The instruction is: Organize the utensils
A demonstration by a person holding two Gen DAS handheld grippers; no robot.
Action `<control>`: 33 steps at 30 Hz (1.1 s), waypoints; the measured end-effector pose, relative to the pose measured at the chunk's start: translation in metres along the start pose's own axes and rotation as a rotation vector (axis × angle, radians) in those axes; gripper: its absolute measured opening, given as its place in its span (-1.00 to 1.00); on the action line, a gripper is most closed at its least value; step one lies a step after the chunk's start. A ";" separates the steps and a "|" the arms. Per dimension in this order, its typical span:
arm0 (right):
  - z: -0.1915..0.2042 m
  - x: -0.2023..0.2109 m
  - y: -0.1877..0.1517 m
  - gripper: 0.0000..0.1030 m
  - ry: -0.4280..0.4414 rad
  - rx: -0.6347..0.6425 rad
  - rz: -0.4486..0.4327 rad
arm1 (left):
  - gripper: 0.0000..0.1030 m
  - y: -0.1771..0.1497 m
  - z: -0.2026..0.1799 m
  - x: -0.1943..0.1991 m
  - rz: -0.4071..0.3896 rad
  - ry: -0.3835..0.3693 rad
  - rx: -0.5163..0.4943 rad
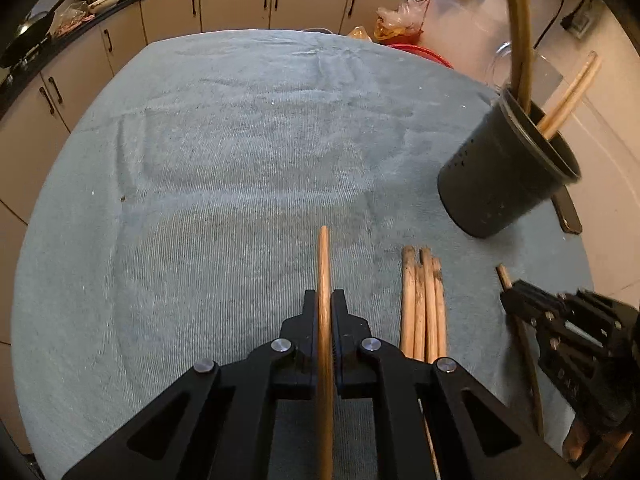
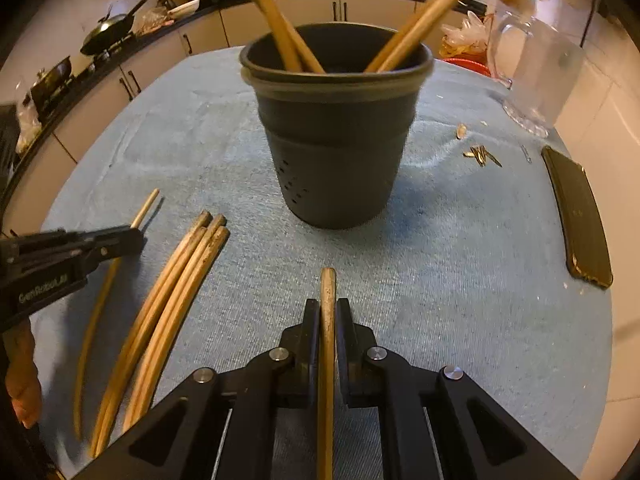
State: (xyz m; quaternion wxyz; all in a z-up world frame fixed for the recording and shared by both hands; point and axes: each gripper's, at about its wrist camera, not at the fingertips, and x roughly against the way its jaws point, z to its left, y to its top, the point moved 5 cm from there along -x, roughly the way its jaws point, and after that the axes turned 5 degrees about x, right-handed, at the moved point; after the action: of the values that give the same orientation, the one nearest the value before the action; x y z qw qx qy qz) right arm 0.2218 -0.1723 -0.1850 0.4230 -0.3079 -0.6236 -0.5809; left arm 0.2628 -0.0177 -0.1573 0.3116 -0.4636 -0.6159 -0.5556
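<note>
My left gripper (image 1: pixel 325 300) is shut on a wooden chopstick (image 1: pixel 324 264) that points forward over the blue-grey towel (image 1: pixel 220 152). My right gripper (image 2: pixel 328 308) is shut on another wooden chopstick (image 2: pixel 328 288); it also shows in the left wrist view (image 1: pixel 510 292). A dark utensil holder (image 2: pixel 336 136) stands straight ahead of the right gripper with several wooden utensils (image 2: pixel 420 20) in it; it also shows in the left wrist view (image 1: pixel 504 172). A bundle of loose chopsticks (image 1: pixel 424 300) lies on the towel between the grippers, and also shows in the right wrist view (image 2: pixel 176 292).
A black phone (image 2: pixel 580 220) lies at the towel's right edge. A glass pitcher (image 2: pixel 536 64) stands at the far right. Small scraps (image 2: pixel 482 156) lie beside the holder. Kitchen cabinets (image 1: pixel 236 4) and a counter with a wok (image 2: pixel 108 28) run behind the table.
</note>
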 end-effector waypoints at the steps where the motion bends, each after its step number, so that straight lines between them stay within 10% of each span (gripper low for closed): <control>1: 0.000 0.000 0.000 -0.81 0.000 -0.002 -0.007 | -0.87 0.005 -0.002 -0.003 0.002 0.004 -0.007; 6: -0.009 0.022 -0.009 -0.83 0.069 -0.103 -0.115 | -0.88 0.018 0.003 0.003 -0.034 -0.006 0.045; 21: -0.033 0.164 -0.038 -0.83 0.101 -0.243 -0.553 | -0.88 -0.030 -0.009 0.165 -0.519 -0.016 0.098; 33: -0.032 0.217 -0.046 -0.84 0.063 -0.244 -0.693 | -0.88 -0.046 -0.015 0.212 -0.602 -0.009 0.080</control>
State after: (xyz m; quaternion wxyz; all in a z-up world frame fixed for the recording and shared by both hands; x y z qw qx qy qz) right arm 0.0893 -0.2328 -0.0155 0.1803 -0.1087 -0.6035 -0.7691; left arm 0.1393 0.0173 0.0180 0.1482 -0.2501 -0.7485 -0.5960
